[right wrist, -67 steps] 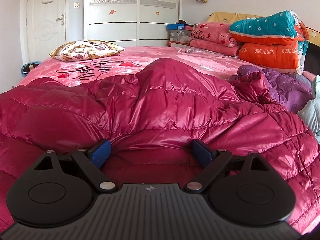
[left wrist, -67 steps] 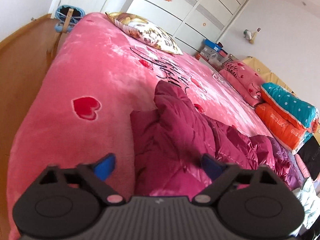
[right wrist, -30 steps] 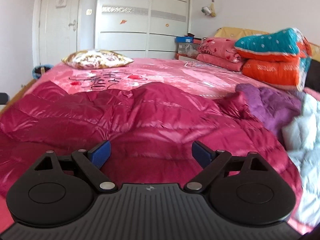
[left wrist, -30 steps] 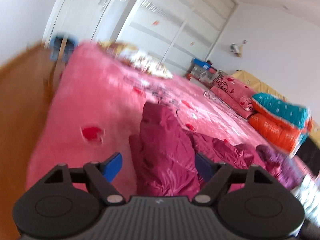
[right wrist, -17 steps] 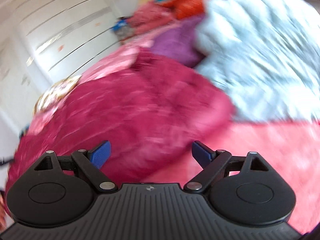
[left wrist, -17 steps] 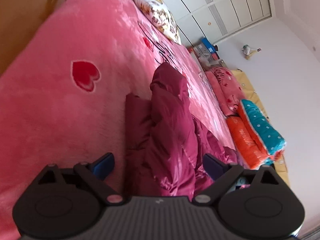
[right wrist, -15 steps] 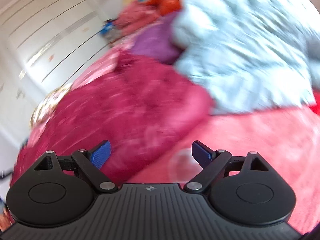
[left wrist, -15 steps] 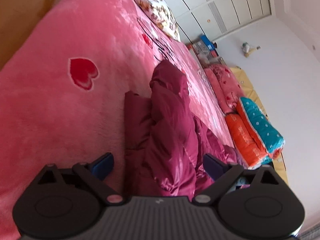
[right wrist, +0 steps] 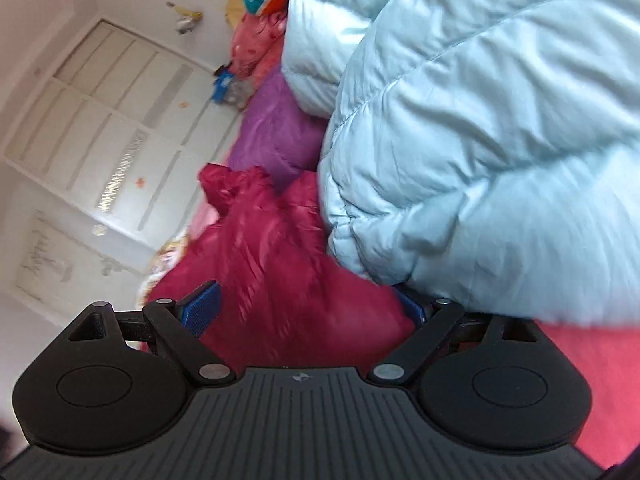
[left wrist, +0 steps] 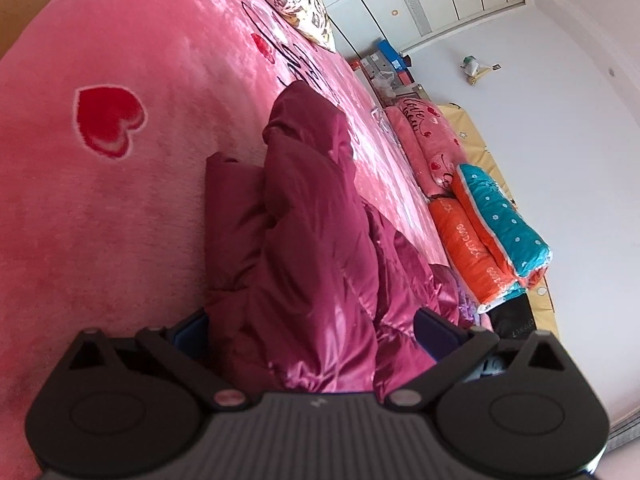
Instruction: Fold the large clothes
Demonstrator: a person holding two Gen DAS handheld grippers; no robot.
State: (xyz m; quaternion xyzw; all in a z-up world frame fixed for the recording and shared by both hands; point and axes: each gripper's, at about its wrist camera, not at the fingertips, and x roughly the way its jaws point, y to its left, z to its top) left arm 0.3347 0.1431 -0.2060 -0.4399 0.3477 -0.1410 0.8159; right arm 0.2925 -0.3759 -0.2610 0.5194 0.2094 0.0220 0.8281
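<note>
Maroon puffer jacket lies crumpled, shiny, on the pink bedspread.

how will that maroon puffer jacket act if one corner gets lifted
The maroon puffer jacket lies crumpled in soft folds, so it will likely sag and trail rather than hold shape. Its shiny shell suggests it may slip. The puffy quilting hints it is light for its bulk.

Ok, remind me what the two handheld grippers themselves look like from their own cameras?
They look alike. The left gripper and the right gripper each have a dark grey ribbed body with a small logo, two round black discs, black linkage arms with silver pivot pins, and blue fingertip pads. No cables, hands or sleeves show.
</note>
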